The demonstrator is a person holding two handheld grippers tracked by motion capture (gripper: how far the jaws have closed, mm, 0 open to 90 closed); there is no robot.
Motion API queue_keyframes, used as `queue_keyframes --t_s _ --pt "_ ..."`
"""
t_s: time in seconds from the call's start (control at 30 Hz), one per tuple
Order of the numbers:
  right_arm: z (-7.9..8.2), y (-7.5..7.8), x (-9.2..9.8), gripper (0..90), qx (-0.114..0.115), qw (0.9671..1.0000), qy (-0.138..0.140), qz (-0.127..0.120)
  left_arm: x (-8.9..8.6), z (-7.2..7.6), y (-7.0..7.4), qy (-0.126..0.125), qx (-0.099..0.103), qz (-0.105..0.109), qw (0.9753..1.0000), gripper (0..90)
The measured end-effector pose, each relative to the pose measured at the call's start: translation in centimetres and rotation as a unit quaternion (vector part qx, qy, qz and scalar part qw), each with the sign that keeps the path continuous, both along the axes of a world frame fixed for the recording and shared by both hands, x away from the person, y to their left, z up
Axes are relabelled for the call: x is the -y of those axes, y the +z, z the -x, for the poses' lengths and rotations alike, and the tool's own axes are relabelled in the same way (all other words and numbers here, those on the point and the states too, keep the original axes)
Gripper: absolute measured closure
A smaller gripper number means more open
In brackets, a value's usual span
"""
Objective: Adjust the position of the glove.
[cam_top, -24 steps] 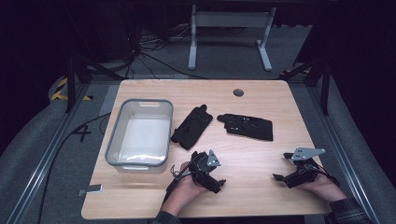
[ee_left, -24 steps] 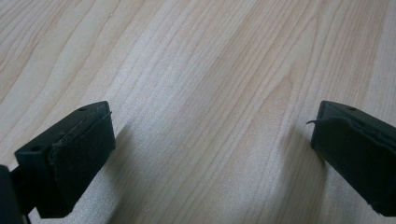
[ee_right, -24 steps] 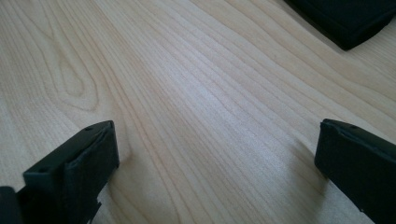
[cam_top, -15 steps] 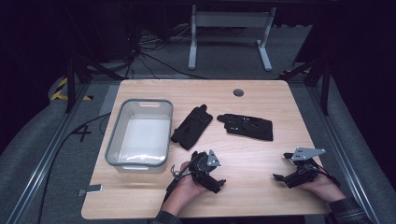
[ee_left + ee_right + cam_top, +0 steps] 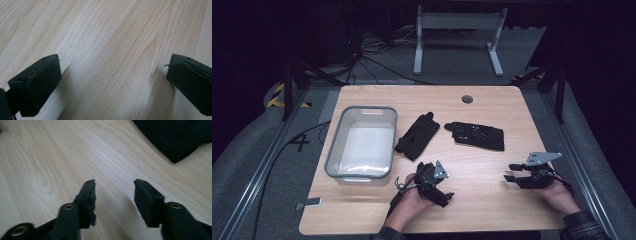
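No change from the earlier frames: both hands sit at the near table [image 5: 492, 210] edge. Left gripper [image 5: 446, 196] has jaws spread wide, grasping nothing, bare wood between them. Right gripper [image 5: 511, 172] is released too, empty. Right glove [image 5: 476, 135] lies just beyond its fingertips; left glove [image 5: 418, 136] lies beyond the left gripper, beside the bin [image 5: 333, 159]. Bin holds nothing.

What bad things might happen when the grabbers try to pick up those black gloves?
1. The two black gloves lie flat on the table, so open jaws may scrape the wood or pinch only a fold, and the glove might slip.
2. The clear bin sits right beside the left glove; the left gripper might bump it.
3. The right gripper trails a cable that might snag.
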State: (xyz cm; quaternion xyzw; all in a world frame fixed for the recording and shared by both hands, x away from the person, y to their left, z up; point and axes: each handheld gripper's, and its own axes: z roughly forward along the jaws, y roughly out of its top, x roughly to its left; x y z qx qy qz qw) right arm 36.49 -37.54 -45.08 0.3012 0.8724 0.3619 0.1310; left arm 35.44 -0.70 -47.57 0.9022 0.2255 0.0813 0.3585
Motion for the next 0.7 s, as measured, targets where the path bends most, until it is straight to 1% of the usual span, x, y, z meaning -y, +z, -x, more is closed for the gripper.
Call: queue_keyframes --t_s 0.07,0.1,0.13,0.2,0.23,0.43,0.63,0.7 --pt "-0.5 0.3 0.1 68.9 0.0 1.0 0.0 -0.006 0.0 0.0 0.0 0.0 0.0 0.0 1.0 0.1" --pt "-0.9 0.4 0.2 79.4 -0.005 0.9999 -0.001 -0.009 0.0 0.0 0.0 -0.001 0.0 0.0 1.0 0.1" --pt "-0.9 0.4 0.2 79.4 -0.005 0.9999 -0.001 -0.009 0.0 0.0 0.0 -0.001 0.0 0.0 1.0 0.0" --pt "-1.2 0.7 0.2 87.4 -0.001 0.9999 0.001 -0.011 0.0 0.0 0.0 -0.001 0.0 0.0 1.0 0.1" --pt "-1.5 0.8 0.2 89.5 0.002 0.9999 0.002 -0.011 0.0 0.0 0.0 -0.001 0.0 0.0 1.0 0.0" --pt "-3.0 1.0 -0.3 89.8 0.016 0.9999 0.004 -0.003 0.0 -0.1 0.0 -0.004 0.003 0.001 1.0 0.0" --pt "-5.2 1.3 -0.7 89.8 0.03 0.9996 0.0 -0.001 0.1 -0.1 0.0 -0.004 0.003 0.001 1.0 0.1" --pt "-6.0 1.3 -0.7 89.8 0.033 0.9994 -0.003 0.006 0.1 -0.1 0.0 -0.004 0.003 0.001 1.0 0.1"
